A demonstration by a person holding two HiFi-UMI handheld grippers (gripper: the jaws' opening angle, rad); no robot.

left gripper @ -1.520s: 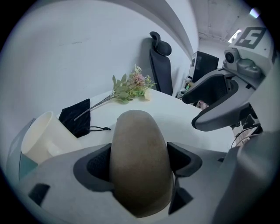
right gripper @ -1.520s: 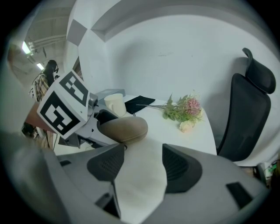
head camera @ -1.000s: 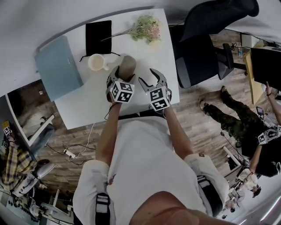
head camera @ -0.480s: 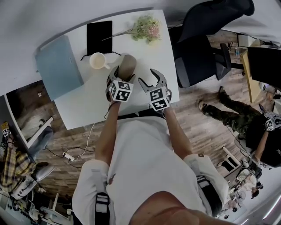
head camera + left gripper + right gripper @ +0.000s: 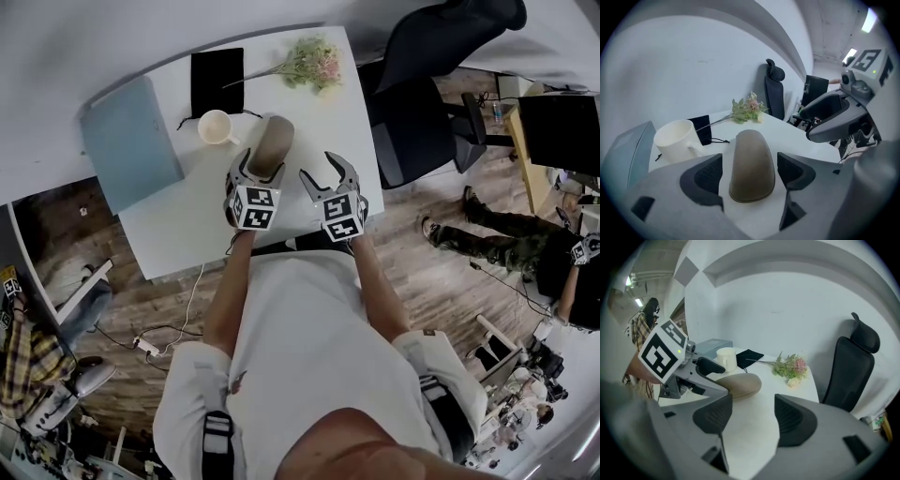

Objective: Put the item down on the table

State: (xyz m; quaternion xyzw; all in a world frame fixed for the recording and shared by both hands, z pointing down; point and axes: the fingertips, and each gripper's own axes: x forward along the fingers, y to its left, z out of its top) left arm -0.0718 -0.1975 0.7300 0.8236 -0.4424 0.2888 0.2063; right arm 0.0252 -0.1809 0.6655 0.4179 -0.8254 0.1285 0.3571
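A brown oblong case [image 5: 273,142] lies flat on the white table [image 5: 328,103]. My left gripper [image 5: 257,171] is open at the case's near end, one jaw on each side. In the left gripper view a gap shows between the case [image 5: 751,161] and each pad of the left gripper [image 5: 750,172]. My right gripper [image 5: 328,174] is open and empty just right of the case, above bare table. The right gripper view has the case [image 5: 740,384] ahead to the left, beside the left gripper [image 5: 701,367], with nothing between the right gripper's [image 5: 752,416] jaws.
A white mug [image 5: 216,127] stands just left of the case. Behind are a black pouch [image 5: 217,82] and a sprig of flowers [image 5: 307,64]. A blue-grey box [image 5: 131,142] fills the table's left end. A black office chair [image 5: 422,94] stands right of the table.
The left gripper has drawn back a little toward me, so more of the case shows ahead of it. The right gripper has barely moved.
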